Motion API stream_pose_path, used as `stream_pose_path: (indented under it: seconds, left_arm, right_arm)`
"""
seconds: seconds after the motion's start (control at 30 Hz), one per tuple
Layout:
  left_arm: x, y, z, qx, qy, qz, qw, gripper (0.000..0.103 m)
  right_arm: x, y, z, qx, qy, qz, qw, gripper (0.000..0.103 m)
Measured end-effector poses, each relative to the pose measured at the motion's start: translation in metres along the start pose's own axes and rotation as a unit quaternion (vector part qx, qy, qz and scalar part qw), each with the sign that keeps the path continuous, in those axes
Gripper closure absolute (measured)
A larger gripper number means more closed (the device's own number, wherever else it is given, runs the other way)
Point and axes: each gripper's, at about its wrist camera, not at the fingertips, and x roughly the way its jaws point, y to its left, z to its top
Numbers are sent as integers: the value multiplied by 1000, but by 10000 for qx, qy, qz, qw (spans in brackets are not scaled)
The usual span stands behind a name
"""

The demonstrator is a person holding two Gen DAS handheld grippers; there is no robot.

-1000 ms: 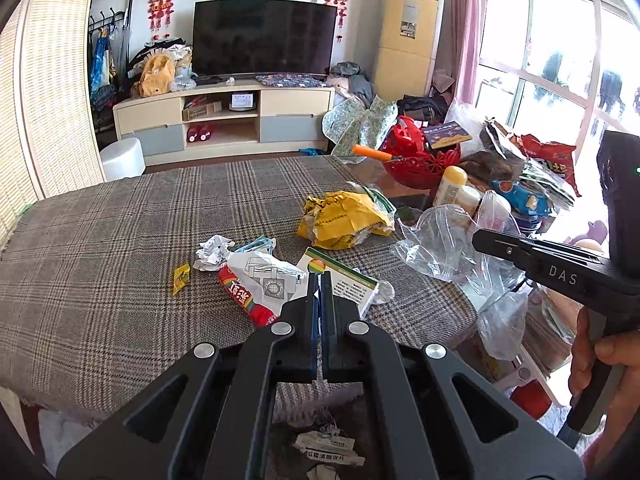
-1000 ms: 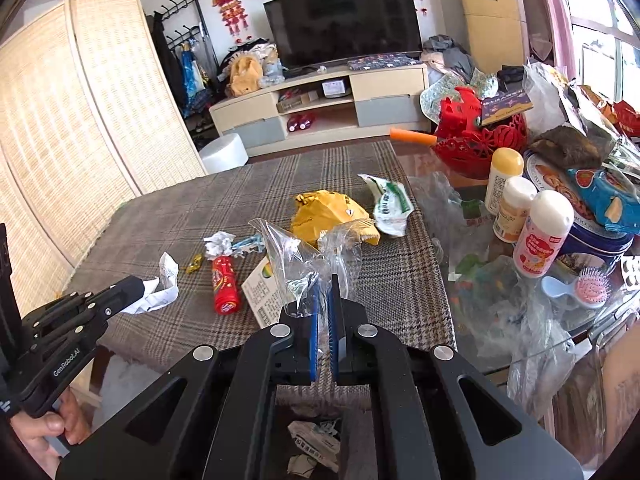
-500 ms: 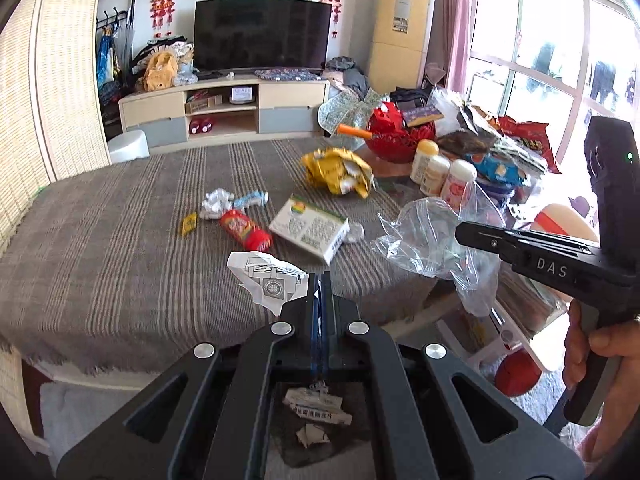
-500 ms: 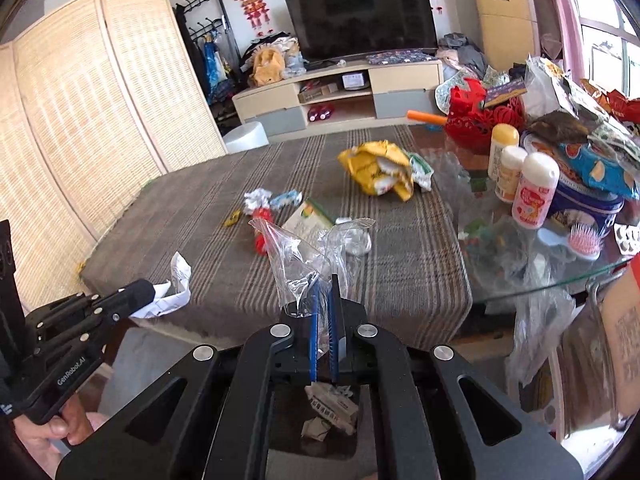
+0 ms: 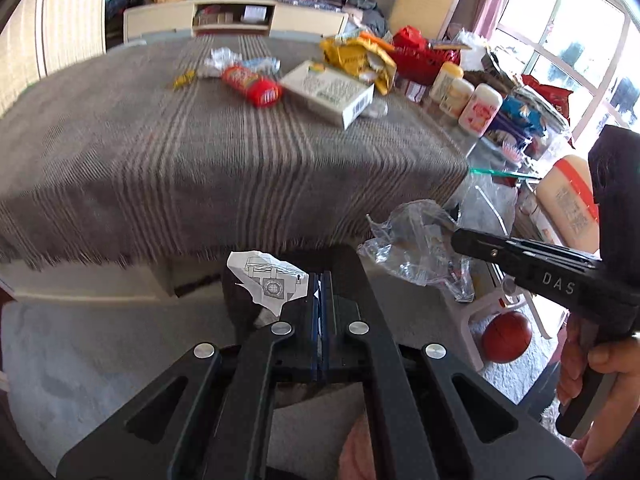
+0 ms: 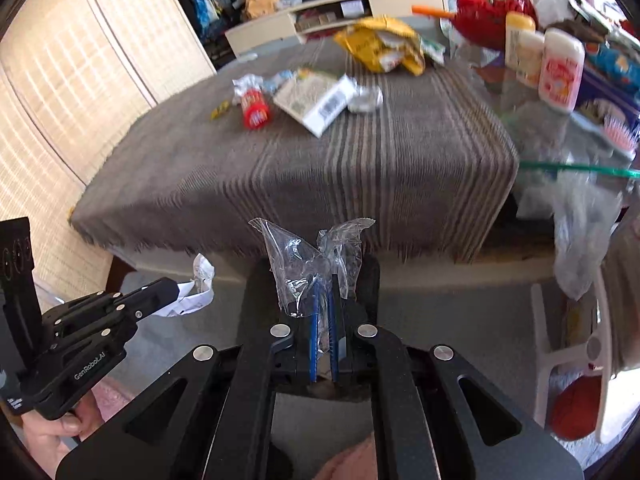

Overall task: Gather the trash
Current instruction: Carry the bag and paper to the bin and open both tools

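I have both tongs off the near edge of the surface (image 5: 224, 168) and tilted down toward the floor, each carrying one piece of trash, so I judge the step in hand is the drop into a bin; a dark shape sits low behind both tongs, but I cannot tell whether it is the bin. My left tongs (image 5: 320, 280) are fully closed on a torn scrap of white printed paper (image 5: 268, 280), pinched by its right edge so most of it flags out to the left. My right tongs (image 6: 324, 284) are closed too, with a crumpled clear plastic wrapper (image 6: 312, 256) bunched between the blue pads and fanning up in two wings. To do this well, I would bring each tip squarely over the opening before letting go, and lower it close, since both pieces are light and likely to drift or cling. The film may stick to the pads, so a wide opening and a small shake may be needed. I would release one side at a time and check that it falls. Left on the surface toward its far edge are a red tube-shaped wrapper (image 5: 250, 86), a white carton (image 5: 330, 92), a crumpled yellow bag (image 5: 356, 58), a small yellow sweet wrapper (image 5: 184, 79) and a white crumpled bit (image 5: 222, 56).
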Motion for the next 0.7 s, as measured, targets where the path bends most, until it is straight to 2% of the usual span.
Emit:
stream_pose_path:
  seconds: [0.37,0.7]
  left_arm:
    - [79,25,-34,-316,962,-139,9948,103]
    - [128,40,-59,-516,1633,-253,9849,103]
  right_arm:
    - [79,-6,-28,161,928,-179,9954,97]
    - [121,-13,-38,257,1398,-253,9895,96]
